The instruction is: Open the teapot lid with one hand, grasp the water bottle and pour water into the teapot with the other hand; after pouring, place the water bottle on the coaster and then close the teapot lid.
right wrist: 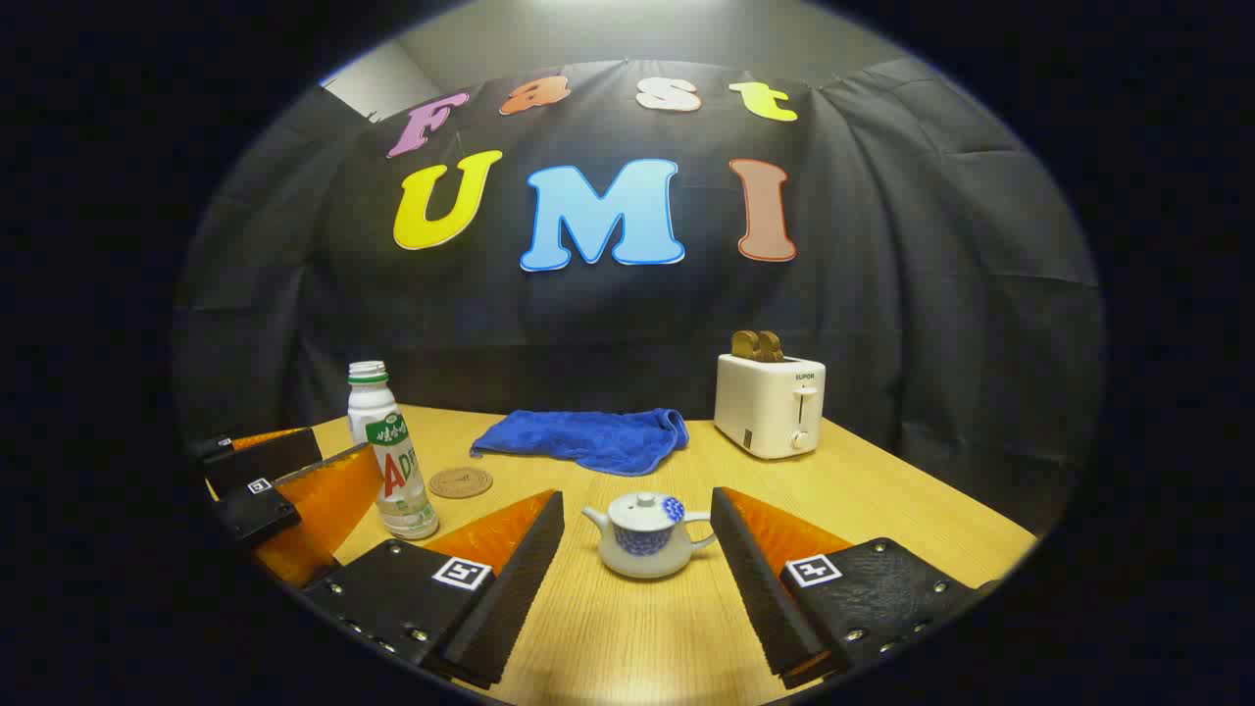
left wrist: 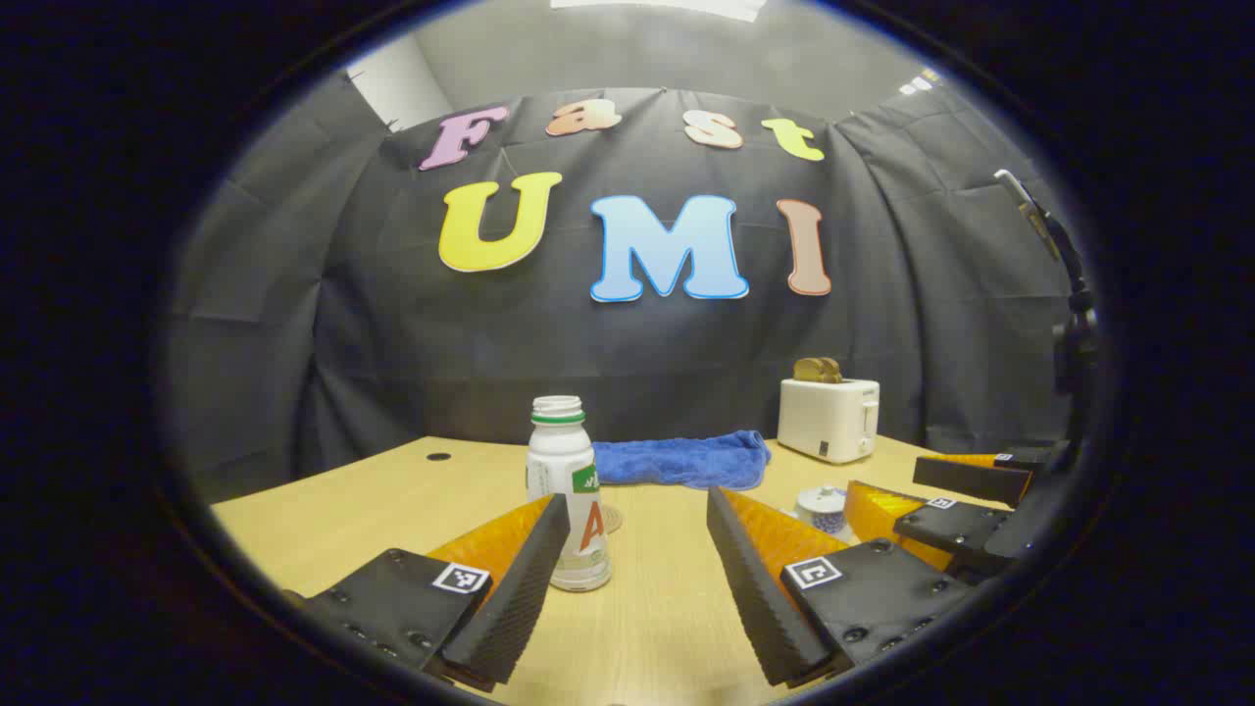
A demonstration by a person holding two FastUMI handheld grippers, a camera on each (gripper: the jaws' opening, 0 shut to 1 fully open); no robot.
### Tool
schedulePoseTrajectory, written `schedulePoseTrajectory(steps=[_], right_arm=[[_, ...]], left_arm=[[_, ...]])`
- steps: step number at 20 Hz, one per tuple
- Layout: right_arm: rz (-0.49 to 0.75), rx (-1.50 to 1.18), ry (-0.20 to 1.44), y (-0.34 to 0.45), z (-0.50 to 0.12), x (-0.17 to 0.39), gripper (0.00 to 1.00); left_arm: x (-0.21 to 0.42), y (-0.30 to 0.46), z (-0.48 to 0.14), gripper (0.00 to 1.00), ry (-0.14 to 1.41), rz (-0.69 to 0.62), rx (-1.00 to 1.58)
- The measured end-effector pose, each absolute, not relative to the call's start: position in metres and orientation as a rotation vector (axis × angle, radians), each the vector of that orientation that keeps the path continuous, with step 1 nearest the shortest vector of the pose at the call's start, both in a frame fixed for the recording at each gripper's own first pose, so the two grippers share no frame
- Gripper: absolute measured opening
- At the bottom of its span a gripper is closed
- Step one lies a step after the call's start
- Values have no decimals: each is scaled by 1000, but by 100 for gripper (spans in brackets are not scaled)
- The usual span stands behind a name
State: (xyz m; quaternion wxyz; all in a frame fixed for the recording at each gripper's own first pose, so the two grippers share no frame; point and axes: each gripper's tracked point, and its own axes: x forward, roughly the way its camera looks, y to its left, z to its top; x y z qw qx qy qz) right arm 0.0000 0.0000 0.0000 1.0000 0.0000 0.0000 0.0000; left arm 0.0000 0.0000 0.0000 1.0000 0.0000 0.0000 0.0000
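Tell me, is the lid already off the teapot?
No, in the right gripper view the lid sits on the teapot.

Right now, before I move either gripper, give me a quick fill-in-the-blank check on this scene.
1. The teapot has its lid ____.
2. The water bottle has no ____ on its neck.
3. The coaster lies in front of the blue ____.
4. Both the left gripper and right gripper are ____.

Missing: on; cap; towel; open
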Motion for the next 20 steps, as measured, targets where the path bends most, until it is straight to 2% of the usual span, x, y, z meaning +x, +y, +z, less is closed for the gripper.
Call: schedulePoseTrajectory(steps=[6, 7, 9, 10, 11, 12, 16, 17, 20], right_arm=[[20, -17, 16, -3, 0, 24, 90], [22, -14, 23, -3, -2, 26, 88], [21, -16, 33, -3, -6, 34, 88], [12, -19, 38, -6, -10, 40, 74], [20, -17, 43, -5, -7, 36, 74], [24, -18, 48, -4, -8, 38, 72], [27, -34, 65, -1, -11, 47, 69], [34, -35, 66, -2, -10, 49, 53], [43, -51, 84, 2, -13, 56, 51]], left_arm=[[11, 5, -10, 99, 25, 6, 4], [11, 4, -10, 93, 22, 4, 8], [12, 3, -9, 91, 18, -3, 11], [12, 1, -9, 89, 17, -4, 12], [13, 1, -9, 87, 16, -6, 13], [13, 0, -9, 99, 16, -8, 12], [13, -2, -12, 99, 23, -15, 13], [12, -1, -13, 99, 25, -16, 12], [12, -1, -14, 99, 27, -19, 10]])
